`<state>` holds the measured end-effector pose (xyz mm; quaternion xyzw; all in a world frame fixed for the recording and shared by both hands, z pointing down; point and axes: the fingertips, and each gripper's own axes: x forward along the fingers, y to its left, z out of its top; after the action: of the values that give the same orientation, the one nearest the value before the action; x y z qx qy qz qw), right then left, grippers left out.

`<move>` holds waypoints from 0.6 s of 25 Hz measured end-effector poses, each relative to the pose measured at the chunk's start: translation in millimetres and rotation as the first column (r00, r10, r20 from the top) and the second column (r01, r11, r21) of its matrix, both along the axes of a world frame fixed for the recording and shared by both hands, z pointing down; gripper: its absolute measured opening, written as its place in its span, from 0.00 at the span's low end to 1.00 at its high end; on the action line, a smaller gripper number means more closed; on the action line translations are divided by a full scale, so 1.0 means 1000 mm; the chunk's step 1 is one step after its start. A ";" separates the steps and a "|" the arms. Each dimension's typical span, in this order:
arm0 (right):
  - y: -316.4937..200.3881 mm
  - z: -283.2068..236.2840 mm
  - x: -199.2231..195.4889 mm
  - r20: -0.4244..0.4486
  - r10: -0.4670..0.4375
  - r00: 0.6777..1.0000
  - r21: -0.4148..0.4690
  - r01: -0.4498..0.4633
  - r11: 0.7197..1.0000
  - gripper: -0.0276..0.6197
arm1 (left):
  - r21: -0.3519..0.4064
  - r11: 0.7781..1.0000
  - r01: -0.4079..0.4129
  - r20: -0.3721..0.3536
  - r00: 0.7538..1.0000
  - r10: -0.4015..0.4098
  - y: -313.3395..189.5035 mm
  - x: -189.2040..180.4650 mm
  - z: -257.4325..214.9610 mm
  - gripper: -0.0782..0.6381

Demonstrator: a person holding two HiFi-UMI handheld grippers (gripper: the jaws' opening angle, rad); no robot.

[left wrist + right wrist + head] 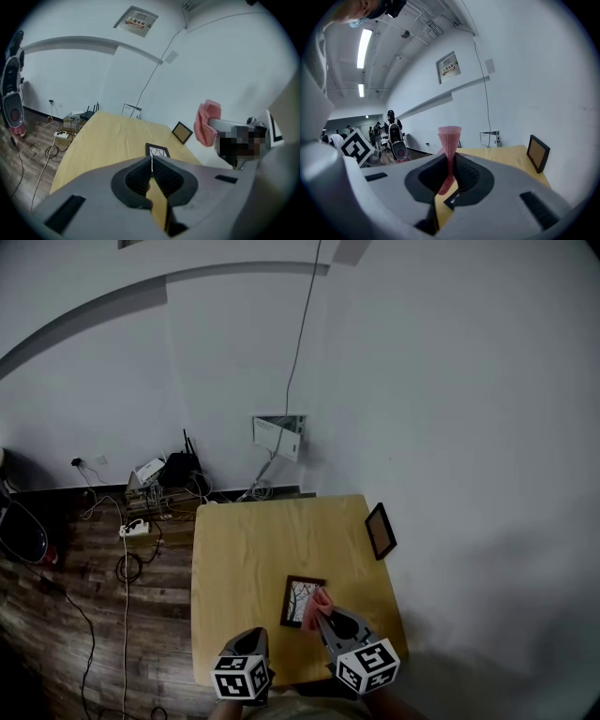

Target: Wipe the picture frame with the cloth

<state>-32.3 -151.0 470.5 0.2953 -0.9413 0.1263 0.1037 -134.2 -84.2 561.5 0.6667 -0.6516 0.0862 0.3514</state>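
Pinching a pink waffle-knit cloth (pixel 449 140) in the right gripper (pixel 449 165), lower centre, over the dark rectangular picture frame (pixel 300 602) lying flat on the pale wooden table (pixel 244 549); pressing the left gripper (pixel 151 161) together, empty; wall sign unreadable.

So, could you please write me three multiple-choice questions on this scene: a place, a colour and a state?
1. Where does the flat picture frame lie? A on the floor; B on the table; C on the wall.
2. What colour is the cloth? A pink; B blue; C white.
3. How is the left gripper? A shut on the cloth; B wide open; C shut and empty.
Answers: 1 B, it rests on the table; 2 A, pink in the right gripper; 3 C, its jaws meet on nothing.
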 end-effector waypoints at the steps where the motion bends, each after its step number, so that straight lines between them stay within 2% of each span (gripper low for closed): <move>1: -0.005 0.002 -0.001 -0.004 0.008 1.000 -0.002 -0.008 1.000 0.07 | -0.003 1.000 -0.013 -0.001 1.000 0.013 -0.005 0.000 0.002 0.12; 5: -0.025 0.014 -0.007 -0.025 0.037 0.999 -0.009 -0.038 0.999 0.07 | -0.015 0.997 -0.075 -0.021 0.997 0.074 -0.025 0.001 0.012 0.12; 11: -0.044 0.037 -0.017 -0.065 0.047 0.997 -0.028 -0.049 0.998 0.07 | -0.063 0.986 -0.153 -0.094 0.985 0.146 -0.041 0.013 0.039 0.12; 12: -0.047 0.041 -0.018 -0.072 0.049 0.996 -0.035 -0.051 0.998 0.07 | -0.073 0.983 -0.167 -0.115 0.981 0.158 -0.043 0.015 0.044 0.14; 14: -0.052 0.051 -0.022 -0.088 0.051 0.995 -0.049 -0.056 0.997 0.07 | -0.095 0.976 -0.195 -0.153 0.972 0.180 -0.046 0.020 0.055 0.25; 15: -0.055 0.056 -0.024 -0.097 0.050 0.994 -0.056 -0.056 0.997 0.07 | -0.105 0.973 -0.204 -0.163 0.969 0.186 -0.047 0.022 0.059 0.26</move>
<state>-56.1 -205.8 526.4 0.3228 -0.9230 0.1422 0.1538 -112.3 -131.0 621.0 0.7097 -0.5477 0.1089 0.4296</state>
